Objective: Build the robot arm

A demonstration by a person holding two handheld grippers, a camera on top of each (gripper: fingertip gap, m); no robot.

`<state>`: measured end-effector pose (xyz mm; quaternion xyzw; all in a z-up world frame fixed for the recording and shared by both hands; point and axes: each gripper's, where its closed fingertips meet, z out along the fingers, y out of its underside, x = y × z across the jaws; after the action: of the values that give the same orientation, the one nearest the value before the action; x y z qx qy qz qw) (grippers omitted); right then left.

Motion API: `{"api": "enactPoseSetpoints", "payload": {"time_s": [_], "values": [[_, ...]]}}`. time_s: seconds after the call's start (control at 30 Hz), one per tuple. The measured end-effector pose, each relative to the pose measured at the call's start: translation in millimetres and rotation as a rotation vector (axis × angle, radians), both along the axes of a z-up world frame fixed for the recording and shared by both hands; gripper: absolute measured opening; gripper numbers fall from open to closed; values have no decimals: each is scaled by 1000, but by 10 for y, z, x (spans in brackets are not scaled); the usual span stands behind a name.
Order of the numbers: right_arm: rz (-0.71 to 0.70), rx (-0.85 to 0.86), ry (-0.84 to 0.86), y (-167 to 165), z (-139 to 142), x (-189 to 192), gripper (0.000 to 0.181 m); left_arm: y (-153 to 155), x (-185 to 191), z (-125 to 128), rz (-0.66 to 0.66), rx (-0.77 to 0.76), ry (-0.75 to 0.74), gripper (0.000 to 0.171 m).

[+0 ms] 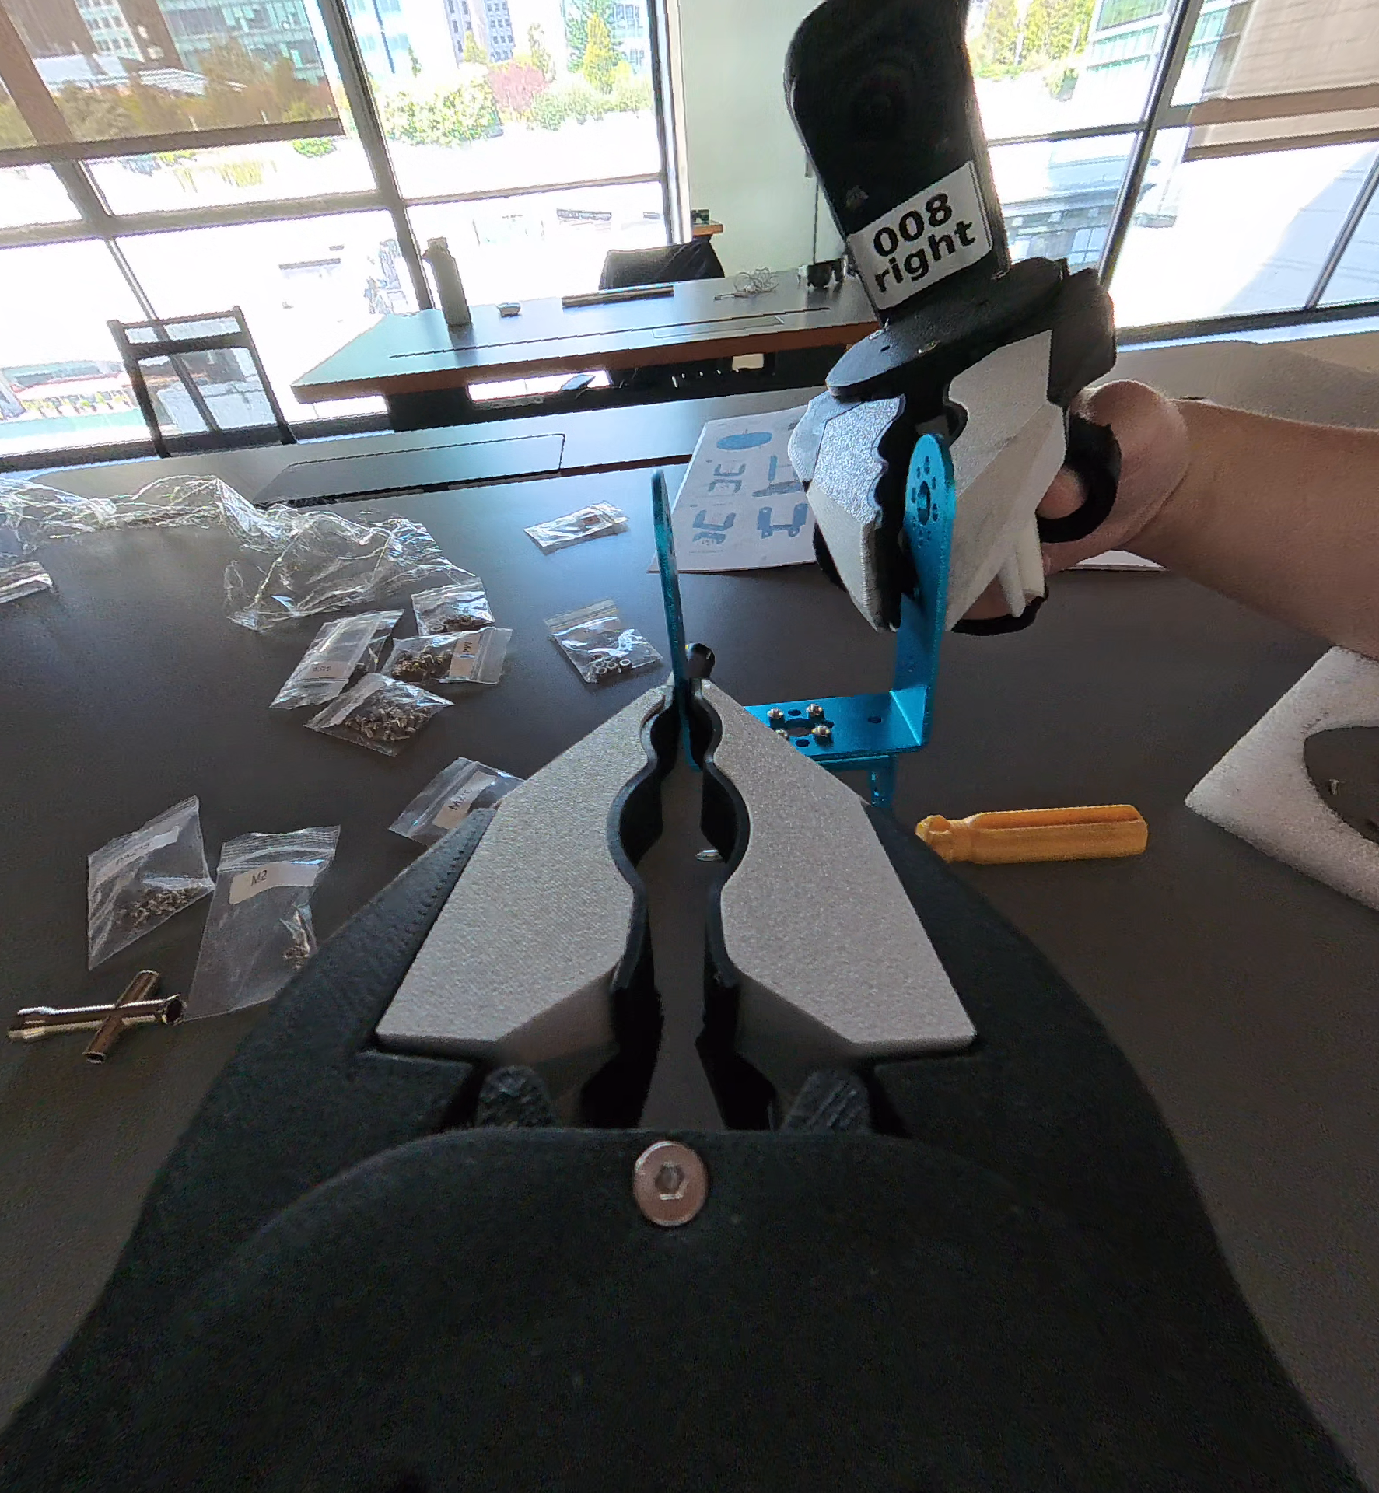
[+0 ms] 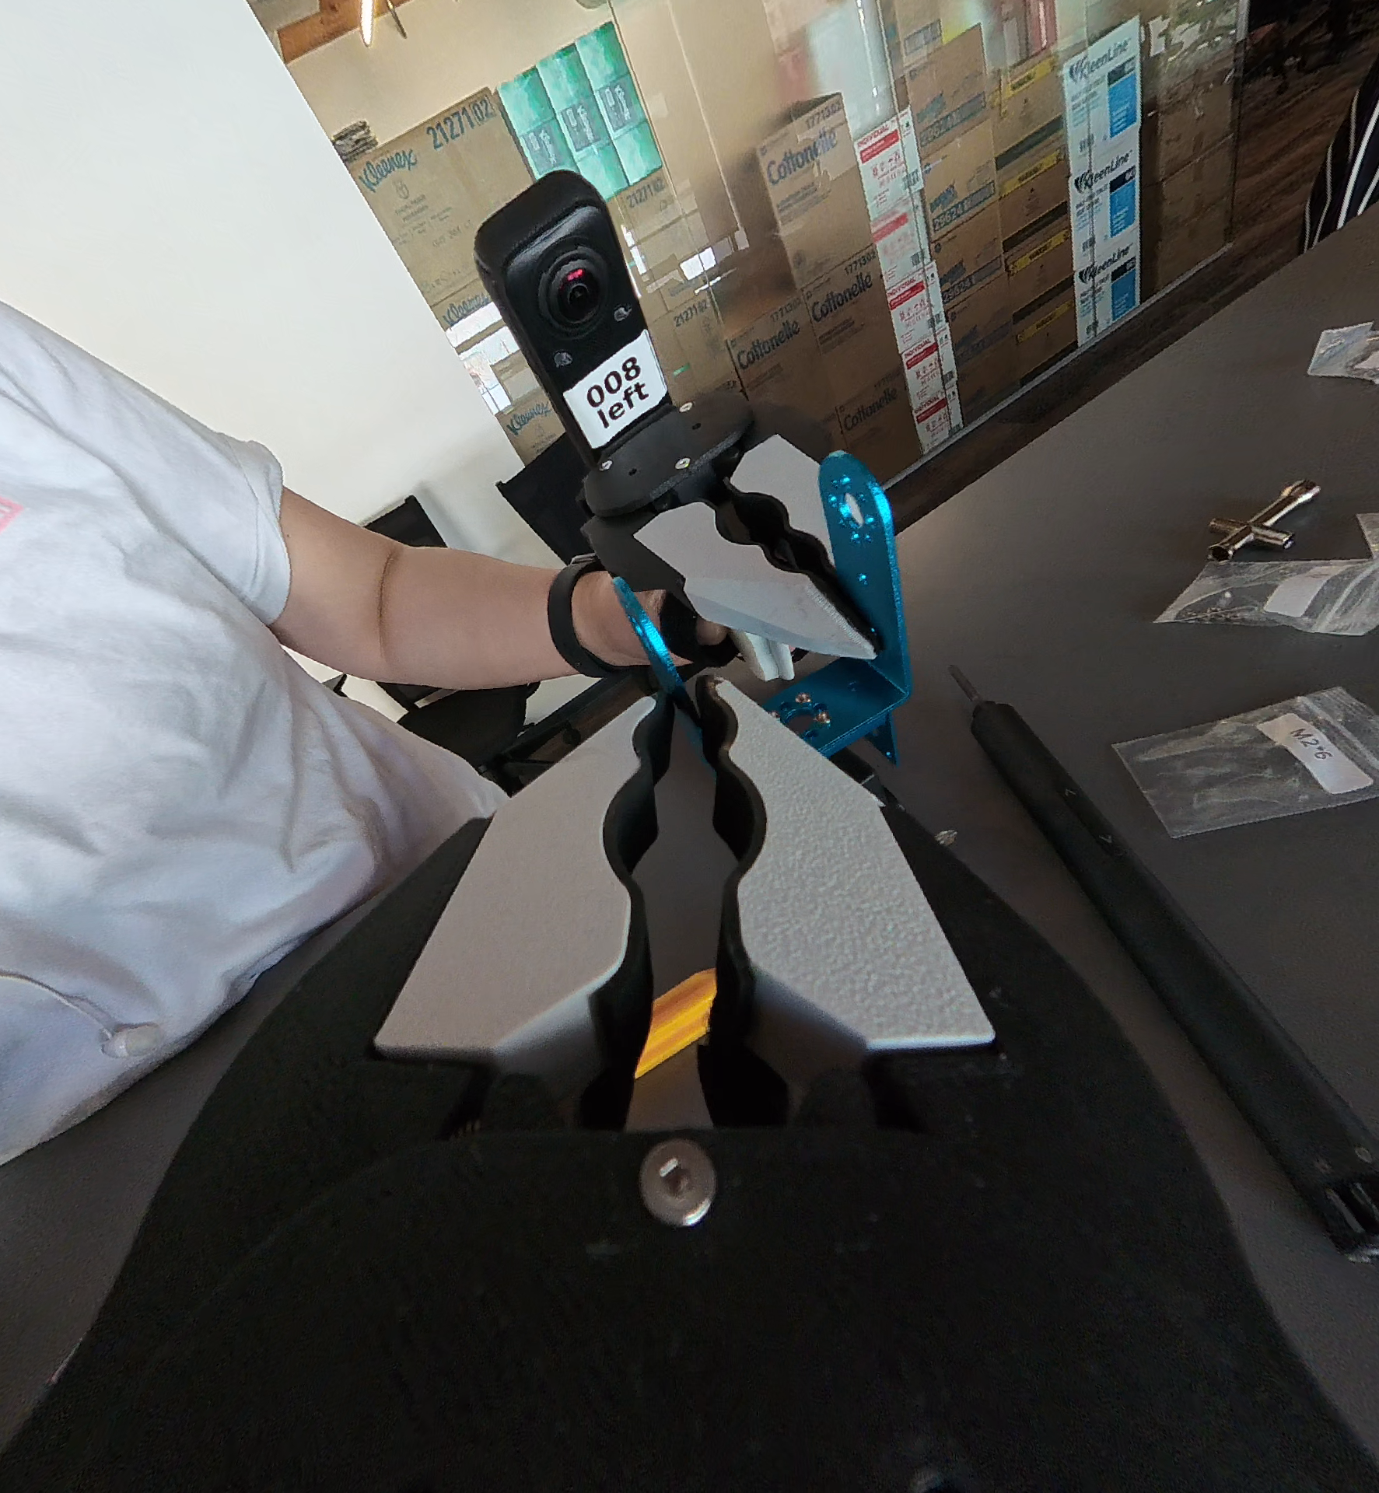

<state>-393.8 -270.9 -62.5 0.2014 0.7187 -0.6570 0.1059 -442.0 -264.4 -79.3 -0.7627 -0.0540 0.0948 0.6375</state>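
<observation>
A blue metal U-shaped bracket (image 1: 839, 719) stands upright over the dark table, with small nuts on its base. My left gripper (image 1: 686, 695) is shut on the bracket's left upright arm. My right gripper (image 1: 924, 606), held by a hand, comes in from the upper right and is shut on the other upright arm. In the right wrist view, my right gripper (image 2: 682, 695) pinches the near blue arm, and my left gripper (image 2: 864, 646) clamps the far arm of the bracket (image 2: 839, 711). I cannot tell whether the bracket touches the table.
A yellow screwdriver handle (image 1: 1033, 832) lies right of the bracket. Several small bags of screws (image 1: 379, 711), crumpled clear plastic (image 1: 185, 517) and a metal cross wrench (image 1: 96, 1018) lie to the left. A white foam tray (image 1: 1316, 808) sits right, a printed sheet (image 1: 734, 501) behind. A long black rod (image 2: 1154, 929) lies nearby. Tip to tip, the grippers are about 5 cm apart.
</observation>
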Motion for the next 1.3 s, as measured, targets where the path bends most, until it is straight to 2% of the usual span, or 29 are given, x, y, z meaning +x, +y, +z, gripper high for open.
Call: {"api": "enactPoseSetpoints", "payload": {"time_s": [0.3, 1.3], "values": [[23, 12, -22, -15, -42, 29, 6, -28, 29, -44, 29, -26, 34, 1], [34, 63, -43, -17, -69, 68, 5, -16, 93, -117, 1, -73, 100, 3]]}}
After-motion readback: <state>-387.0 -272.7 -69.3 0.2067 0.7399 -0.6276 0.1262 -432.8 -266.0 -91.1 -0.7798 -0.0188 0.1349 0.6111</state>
